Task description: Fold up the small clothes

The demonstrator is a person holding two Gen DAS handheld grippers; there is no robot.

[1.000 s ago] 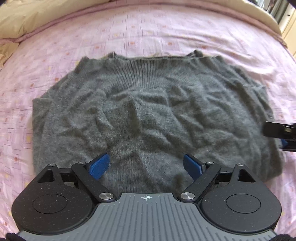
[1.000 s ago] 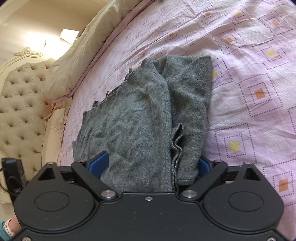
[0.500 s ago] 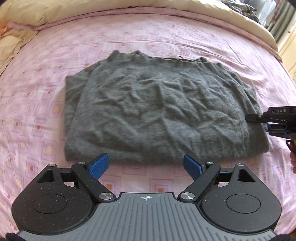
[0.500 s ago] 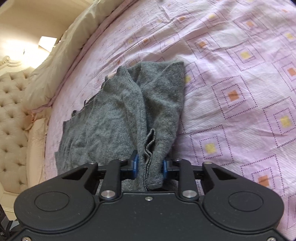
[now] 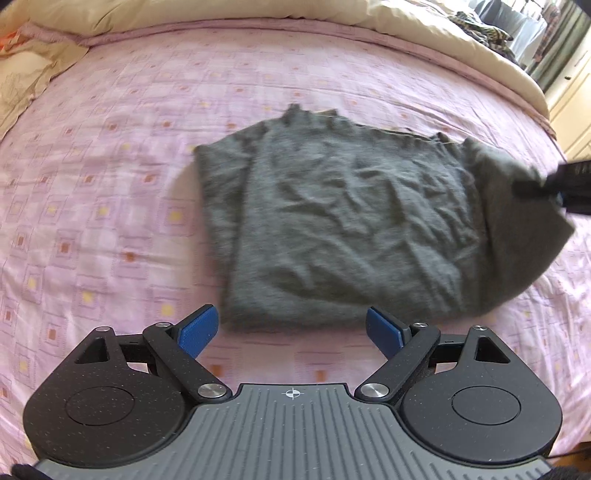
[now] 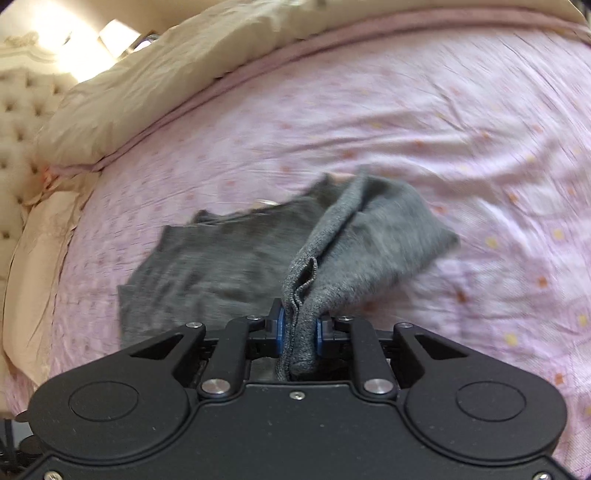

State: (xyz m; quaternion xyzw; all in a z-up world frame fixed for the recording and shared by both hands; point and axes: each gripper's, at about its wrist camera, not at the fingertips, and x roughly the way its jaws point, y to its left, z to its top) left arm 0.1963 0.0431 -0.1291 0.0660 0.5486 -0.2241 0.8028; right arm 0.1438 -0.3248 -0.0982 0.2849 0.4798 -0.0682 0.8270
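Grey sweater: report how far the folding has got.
Done: the grey sweater lies on the pink bedspread with its left side tucked under. In hand: the right hand-held gripper is shut on the right edge, lifting it. The left hand-held gripper is open, empty. Left: lay that side over, then fold again.

Two fisheye wrist views over one bed, each looking forward along its own tongs.

The left wrist camera sits behind the left tongs (image 5: 291, 328) and looks down and forward across the pink patterned bedsheet (image 5: 110, 155) from the near edge, toward the cream quilt (image 5: 258, 11) at the far side; the grey sweater (image 5: 343, 218) lies a little ahead. The right wrist camera rides behind the right tongs (image 6: 298, 328), very close to the sweater's end (image 6: 369, 236), facing along the bed toward the tufted headboard (image 6: 14, 110) at left. Both views share the sweater, sheet and quilt; the right tongs (image 5: 561, 184) show at the left view's right edge.
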